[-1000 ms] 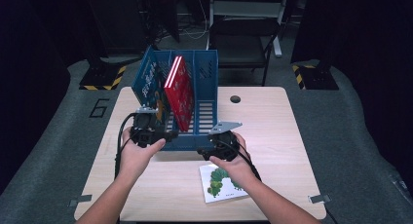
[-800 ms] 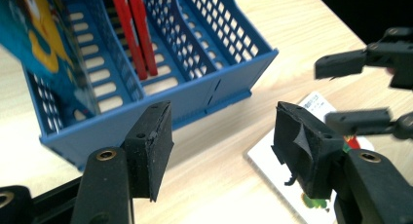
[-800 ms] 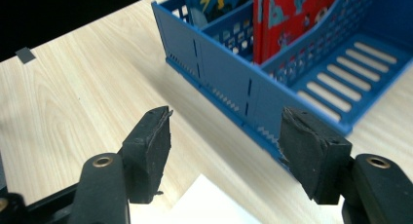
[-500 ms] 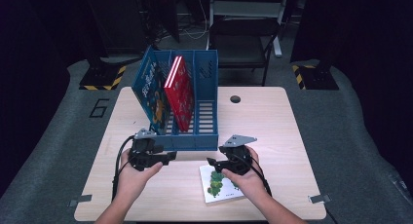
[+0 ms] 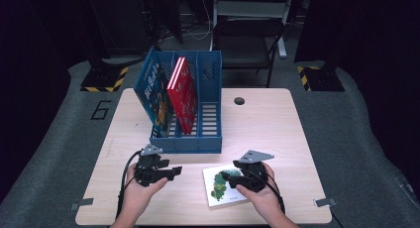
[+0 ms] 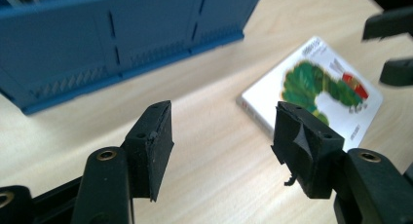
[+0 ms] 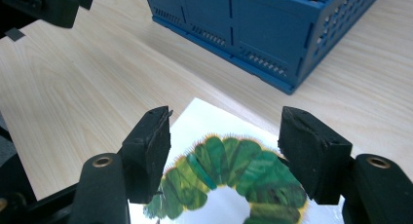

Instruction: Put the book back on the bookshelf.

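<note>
I see a thin, glossy white picture book with a green caterpillar on its cover point(image 5: 225, 185) lying flat on the pale wood-grain bench point(image 5: 277, 124), close to its near edge and just in front of the blue slotted plastic file rack point(image 5: 208, 121). My right tongs point(image 5: 225, 177) hover over the book's cover, spread, with nothing pinched; my left tongs point(image 5: 176, 171) sit to the left of the book, also spread and empty. The high view shows the rack's compartments holding a red hardcover book point(image 5: 182, 94) and a blue illustrated book point(image 5: 154, 91), both leaning. The left gripper view gives the caterpillar book's squared corner and thin edge point(image 6: 311, 83), and the matt, chipped rubber pads point(image 6: 156, 141). The right gripper view shows the caterpillar's fuzzy outline point(image 7: 229, 170) between the pads.
</note>
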Available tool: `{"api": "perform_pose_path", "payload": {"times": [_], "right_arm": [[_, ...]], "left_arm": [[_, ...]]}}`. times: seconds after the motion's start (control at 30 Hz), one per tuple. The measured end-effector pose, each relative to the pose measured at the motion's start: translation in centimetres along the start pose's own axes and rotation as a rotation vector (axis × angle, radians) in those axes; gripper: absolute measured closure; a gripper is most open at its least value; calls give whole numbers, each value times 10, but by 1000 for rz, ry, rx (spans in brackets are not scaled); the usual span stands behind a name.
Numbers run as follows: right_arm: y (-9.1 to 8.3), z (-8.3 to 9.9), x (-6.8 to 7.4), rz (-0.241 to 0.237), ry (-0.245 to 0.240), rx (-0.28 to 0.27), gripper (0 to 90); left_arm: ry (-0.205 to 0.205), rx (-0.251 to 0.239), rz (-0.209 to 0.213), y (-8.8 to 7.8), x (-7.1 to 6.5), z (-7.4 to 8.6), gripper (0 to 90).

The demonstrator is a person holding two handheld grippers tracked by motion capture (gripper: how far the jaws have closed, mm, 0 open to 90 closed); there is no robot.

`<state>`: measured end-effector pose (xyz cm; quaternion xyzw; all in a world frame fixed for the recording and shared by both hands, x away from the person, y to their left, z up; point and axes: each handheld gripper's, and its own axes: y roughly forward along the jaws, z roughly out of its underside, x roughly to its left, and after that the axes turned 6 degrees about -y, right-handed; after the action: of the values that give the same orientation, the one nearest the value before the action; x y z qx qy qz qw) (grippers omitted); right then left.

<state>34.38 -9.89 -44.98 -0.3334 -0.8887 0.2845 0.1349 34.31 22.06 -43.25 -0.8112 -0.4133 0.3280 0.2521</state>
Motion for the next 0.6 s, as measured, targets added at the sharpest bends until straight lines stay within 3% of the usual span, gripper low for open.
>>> {"api": "perform_pose_path", "payload": {"times": [0.1,0.2,0.33,0.4,0.6], "right_arm": [[-2,6,-2,16,5,-6,360],[-4,13,-4,34,20,-19,360],[-3,21,-6,70,2,-17,360],[-2,25,-8,71,-2,-9,360],[-6,32,-17,67,26,5,375]], "left_arm": [[4,20,13,4,-2,4,400],[39,34,12,10,-5,7,405],[70,34,19,20,-8,12,406],[94,49,20,26,-10,15,405],[106,72,19,37,-12,21,391]]}}
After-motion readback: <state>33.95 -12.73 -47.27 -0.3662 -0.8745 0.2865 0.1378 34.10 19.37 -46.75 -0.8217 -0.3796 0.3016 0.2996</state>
